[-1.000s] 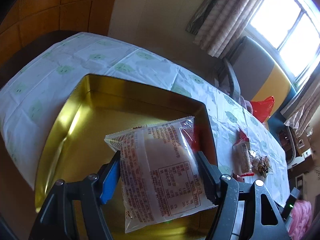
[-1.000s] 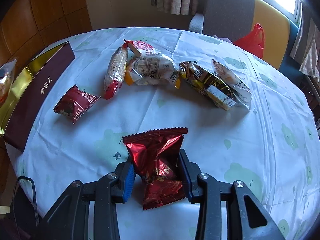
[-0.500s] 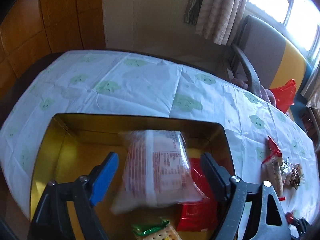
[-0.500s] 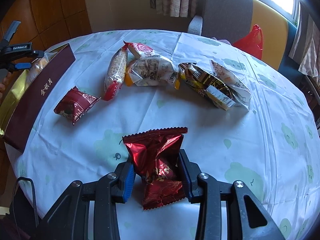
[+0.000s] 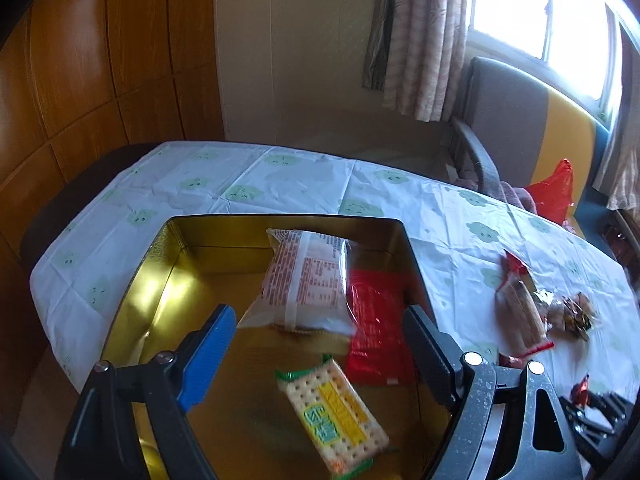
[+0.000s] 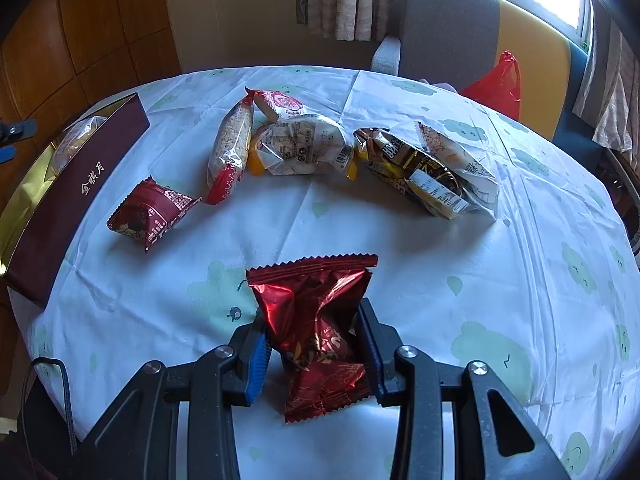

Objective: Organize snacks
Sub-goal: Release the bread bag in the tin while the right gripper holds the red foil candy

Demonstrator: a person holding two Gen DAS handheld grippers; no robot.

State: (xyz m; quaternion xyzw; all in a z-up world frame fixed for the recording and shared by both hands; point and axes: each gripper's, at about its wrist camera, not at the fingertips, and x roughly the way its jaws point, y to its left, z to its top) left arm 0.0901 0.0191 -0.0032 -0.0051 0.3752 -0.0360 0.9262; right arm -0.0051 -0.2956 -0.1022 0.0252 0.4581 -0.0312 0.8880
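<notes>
My left gripper (image 5: 316, 332) hangs open over the gold tin (image 5: 160, 304), with nothing between its fingers. In the tin lie a clear bun packet (image 5: 304, 284), a flat red packet (image 5: 376, 328) and a green-and-yellow cracker packet (image 5: 332, 408). My right gripper (image 6: 312, 336) is shut on a shiny red packet (image 6: 312, 292), held just above the tablecloth. Loose snacks lie beyond it: a dark red packet (image 6: 152, 216), a long oat bar (image 6: 230, 148), a clear bun packet (image 6: 304, 148) and a brown-gold packet (image 6: 412, 164).
The tin's maroon side wall (image 6: 76, 200) stands at the table's left edge. A grey and yellow armchair (image 6: 452, 28) with a red plastic bag (image 6: 496, 84) stands behind the round table. More snacks (image 5: 520, 312) lie to the right of the tin.
The left gripper opened and let go of the clear bun packet, which now rests in the tin, and then drew back from it. The right gripper and its red packet stayed still.
</notes>
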